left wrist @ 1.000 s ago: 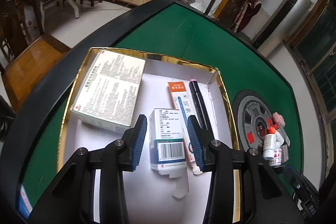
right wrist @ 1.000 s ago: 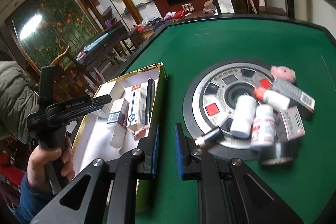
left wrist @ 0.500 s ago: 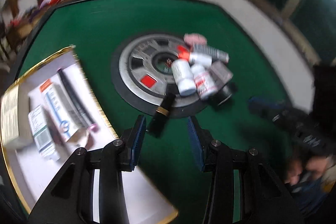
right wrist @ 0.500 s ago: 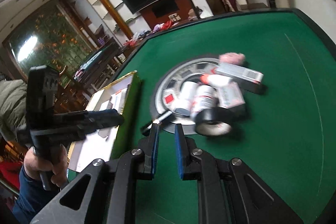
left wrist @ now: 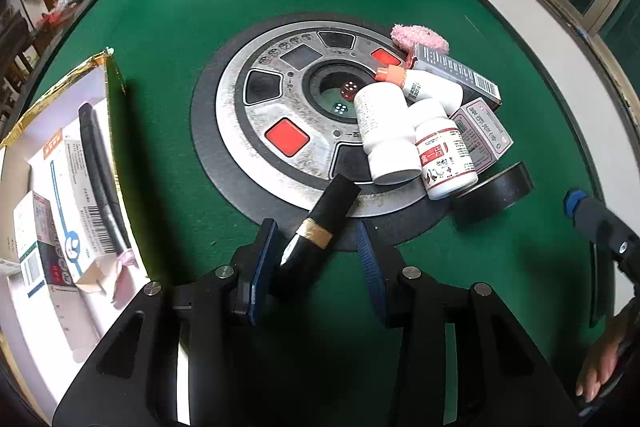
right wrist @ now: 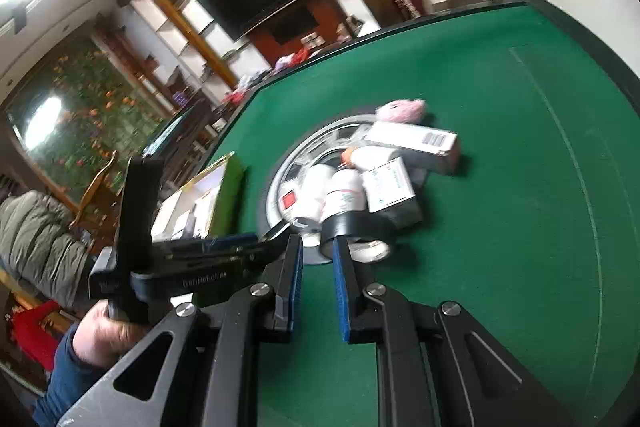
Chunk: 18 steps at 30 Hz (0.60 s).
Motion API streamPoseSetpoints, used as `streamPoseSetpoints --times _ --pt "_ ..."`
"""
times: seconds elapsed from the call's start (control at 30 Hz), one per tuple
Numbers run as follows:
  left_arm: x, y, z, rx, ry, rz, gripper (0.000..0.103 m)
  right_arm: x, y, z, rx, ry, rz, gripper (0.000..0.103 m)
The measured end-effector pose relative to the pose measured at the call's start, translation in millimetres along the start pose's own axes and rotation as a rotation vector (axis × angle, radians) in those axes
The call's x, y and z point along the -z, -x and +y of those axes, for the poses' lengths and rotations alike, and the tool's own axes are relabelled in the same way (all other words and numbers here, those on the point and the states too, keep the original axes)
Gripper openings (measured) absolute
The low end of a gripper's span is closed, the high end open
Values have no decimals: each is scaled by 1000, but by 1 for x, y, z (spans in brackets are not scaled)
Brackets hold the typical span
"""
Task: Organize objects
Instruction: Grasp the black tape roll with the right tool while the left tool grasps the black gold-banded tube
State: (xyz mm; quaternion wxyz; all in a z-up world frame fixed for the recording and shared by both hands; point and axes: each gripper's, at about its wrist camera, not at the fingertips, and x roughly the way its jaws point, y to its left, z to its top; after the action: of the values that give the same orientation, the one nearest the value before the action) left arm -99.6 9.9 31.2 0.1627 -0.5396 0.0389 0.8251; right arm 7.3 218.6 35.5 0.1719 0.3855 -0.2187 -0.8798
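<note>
At lower centre, a black lipstick tube (left wrist: 326,223) (gold band) lies on the desk (left wrist: 168,27) between my left hand-held gripper (left wrist: 316,251) pads, untouched; my right hand-held gripper (right wrist: 317,267) is opening, empty.

Black angular arms on the left tongs (left wrist: 318,259) with silver round screws and ribbed blue pads, the same build on the right tongs (right wrist: 316,273), pale lettering along one handle at nine o'clock, and a dark blue sleeve (right wrist: 56,379) at the wrist.
</note>
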Motion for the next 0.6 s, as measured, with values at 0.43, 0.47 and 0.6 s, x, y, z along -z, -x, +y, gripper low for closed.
streamPoseSetpoints --times 0.43,0.47,0.6 --pt "21 1 -19 -23 76 -63 27 -3 -39 7 172 70 3 57" --pt "20 1 -19 -23 84 -65 27 -3 -46 6 185 63 16 57" --pt "22 1 -22 -50 75 -94 27 -5 -59 1 193 63 18 58"
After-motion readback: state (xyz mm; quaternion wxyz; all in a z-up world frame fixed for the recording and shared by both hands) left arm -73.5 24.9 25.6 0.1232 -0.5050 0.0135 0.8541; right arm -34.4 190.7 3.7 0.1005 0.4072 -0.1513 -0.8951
